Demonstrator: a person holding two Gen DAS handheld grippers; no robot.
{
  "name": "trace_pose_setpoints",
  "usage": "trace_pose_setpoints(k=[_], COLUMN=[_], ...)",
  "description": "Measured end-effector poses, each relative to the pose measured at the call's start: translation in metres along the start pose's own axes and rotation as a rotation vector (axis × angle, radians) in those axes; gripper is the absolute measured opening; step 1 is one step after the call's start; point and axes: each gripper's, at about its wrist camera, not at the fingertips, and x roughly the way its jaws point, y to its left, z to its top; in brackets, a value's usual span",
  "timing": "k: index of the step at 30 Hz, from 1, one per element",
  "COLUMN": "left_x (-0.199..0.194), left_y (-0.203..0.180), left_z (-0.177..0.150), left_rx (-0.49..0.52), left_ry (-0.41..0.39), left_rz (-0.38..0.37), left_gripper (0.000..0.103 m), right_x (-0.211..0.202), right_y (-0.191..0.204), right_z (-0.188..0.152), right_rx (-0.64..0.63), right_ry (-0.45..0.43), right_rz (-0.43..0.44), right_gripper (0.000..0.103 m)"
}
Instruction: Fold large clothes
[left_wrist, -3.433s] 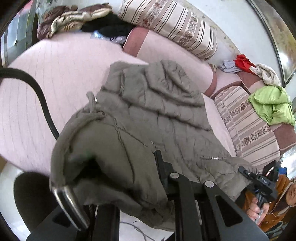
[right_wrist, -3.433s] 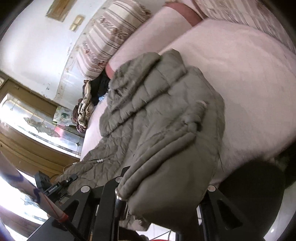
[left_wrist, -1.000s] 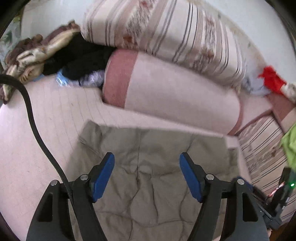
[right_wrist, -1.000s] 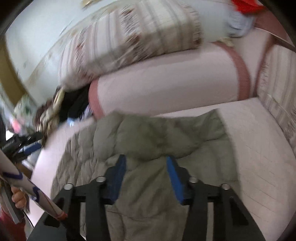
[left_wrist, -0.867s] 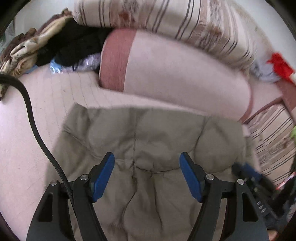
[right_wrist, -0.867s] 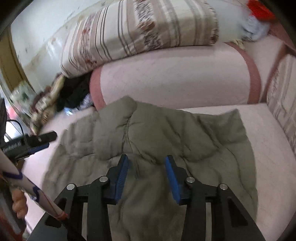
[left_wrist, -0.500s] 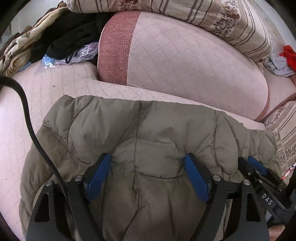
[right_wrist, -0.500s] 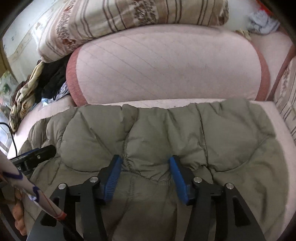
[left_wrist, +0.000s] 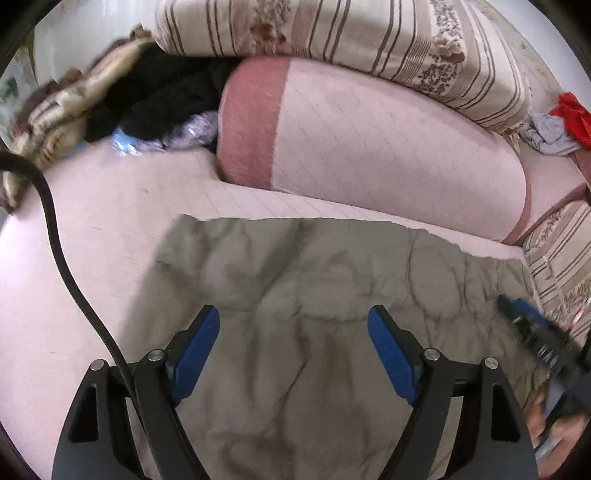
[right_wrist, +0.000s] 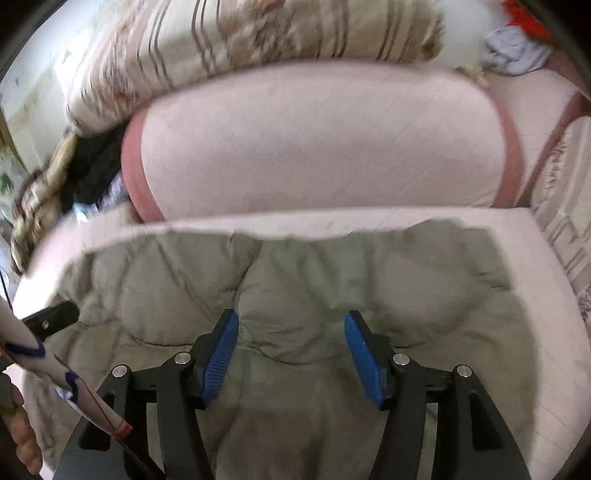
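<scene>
Left claw (left_wrist: 293, 354) closing, right claw (right_wrist: 291, 354) opening, both released over jacket (left_wrist: 314, 295); near hem cut off, edges blurred.

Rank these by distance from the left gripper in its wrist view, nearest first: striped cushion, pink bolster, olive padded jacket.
From the left gripper:
1. Olive padded jacket, directly beneath its fingers.
2. Pink bolster, behind the jacket.
3. Striped cushion, lying atop the bolster, farthest.

My left gripper (left_wrist: 293, 345) has black angular arms with silver screw heads and ribbed blue pads (left_wrist: 391, 363); a thick black cable (left_wrist: 55, 236) curves along its left side. My right gripper (right_wrist: 291, 349) matches: black frame, silver screws, blue pads (right_wrist: 219, 360).
</scene>
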Motion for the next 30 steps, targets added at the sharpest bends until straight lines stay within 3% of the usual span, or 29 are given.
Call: trace_pose_setpoints(k=[3, 6, 10, 15, 17, 20, 25, 30], left_x=[-0.002, 0.018, 0.031, 0.025, 0.010, -0.018, -0.047, -0.037], left_y=[0.012, 0.026, 0.035, 0.033, 0.033, 0.025, -0.003, -0.030], left_z=[-0.014, -0.033, -0.045, -0.040, -0.042, -0.053, -0.084, -0.110], left_rx=[0.017, 0.002, -0.028, -0.021, -0.019, 0.009, 0.092, 0.164], left_ry=[0.013, 0.052, 0.001, 0.014, 0.002, -0.036, -0.082, -0.032], left_rz=[0.047, 0.068, 0.023, 0.021, 0.035, 0.061, 0.078, 0.115], left_gripper=[0.082, 0.082, 0.087, 0.085, 0.084, 0.084, 0.084, 0.082], right_x=[-0.014, -0.002, 0.021, 0.035, 0.022, -0.020, -0.077, -0.053], right_y=[-0.026, -0.052, -0.074, -0.070, -0.067, -0.062, -0.046, -0.046], right_z=[-0.009, -0.026, -0.039, -0.030, -0.030, -0.038, -0.082, -0.117], right_rx=[0.025, 0.044, 0.096, 0.068, 0.057, 0.069, 0.041, 0.060], right_ry=[-0.014, 0.022, 0.045, 0.070, 0.058, -0.013, -0.089, 0.004], right_rz=[-0.058, -0.123, -0.104, -0.153, -0.173, -0.135, -0.066, -0.086], right_gripper=[0.064, 0.064, 0.066, 0.072, 0.072, 0.072, 0.076, 0.077])
